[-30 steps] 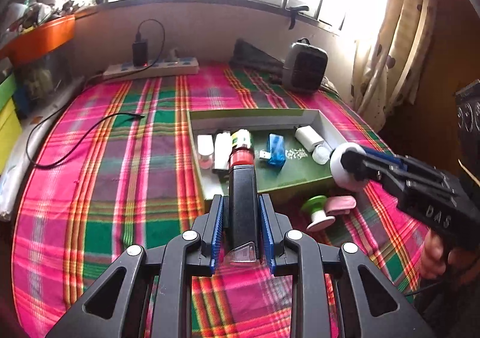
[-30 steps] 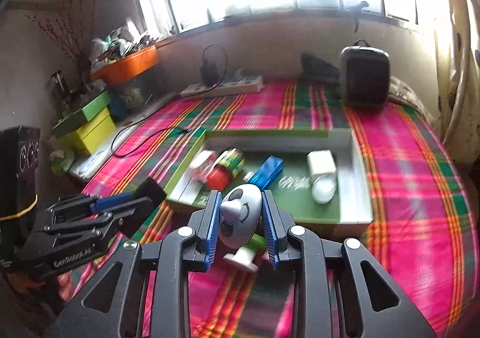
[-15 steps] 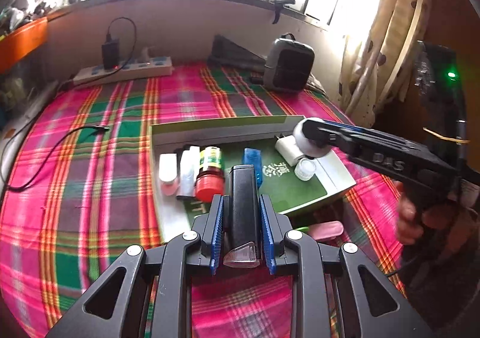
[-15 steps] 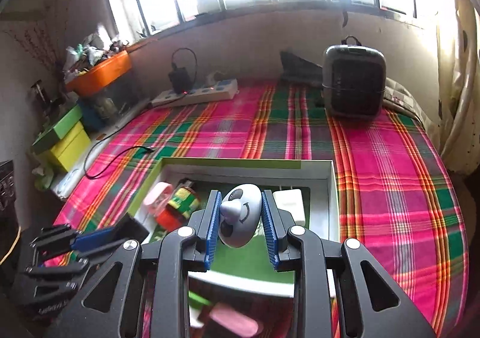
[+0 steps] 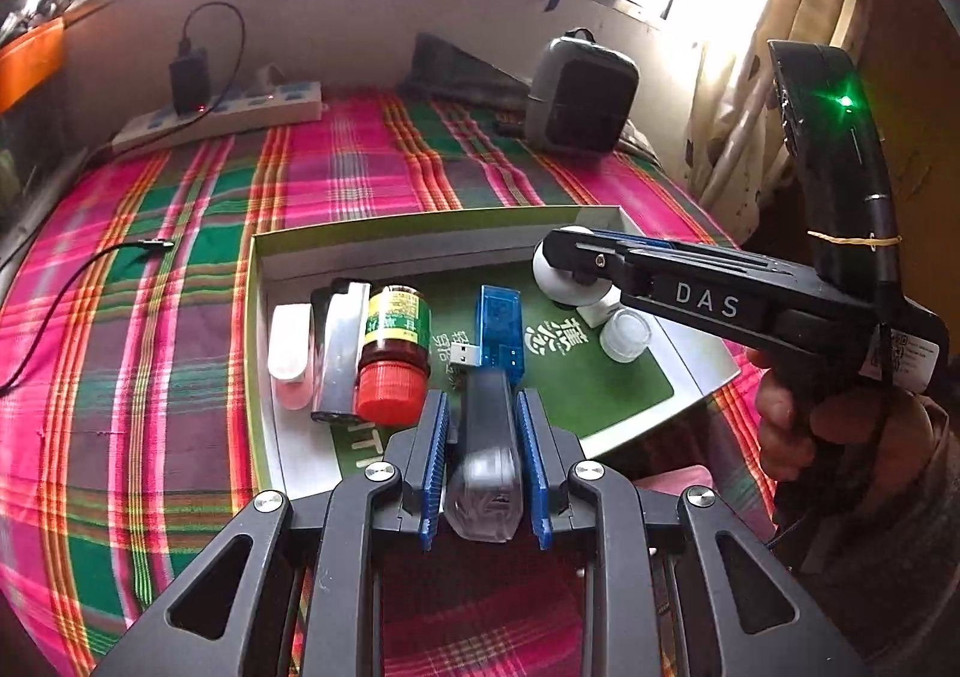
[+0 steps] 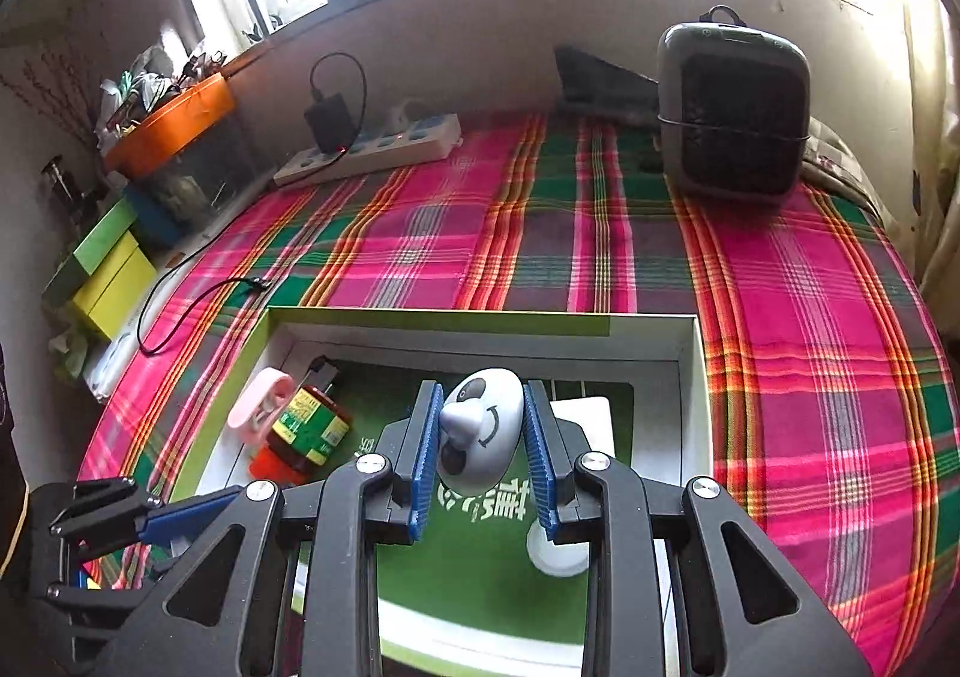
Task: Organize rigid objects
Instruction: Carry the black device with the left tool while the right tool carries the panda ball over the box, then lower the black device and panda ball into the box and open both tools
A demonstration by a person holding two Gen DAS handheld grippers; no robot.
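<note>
Right wrist: white smiley-faced round toy [image 6: 480,428], grey nose.

I'm working in a home, likely a bedroom: a bed under a plaid cover [image 6: 540,233], a patterned curtain [image 5: 798,29] by the window, a power strip [image 6: 372,152], a small heater [image 6: 732,107], and cluttered boxes [image 6: 108,269] alongside.

Each fisheye camera sits just behind its own claw, angled down and forward toward the window wall. The left view looks from the near edge of the open box [image 5: 420,233]; the right view hangs closer above it. Both share the box [image 6: 480,320], plaid bedcover [image 5: 180,257] and power strip [image 6: 372,152].
</note>
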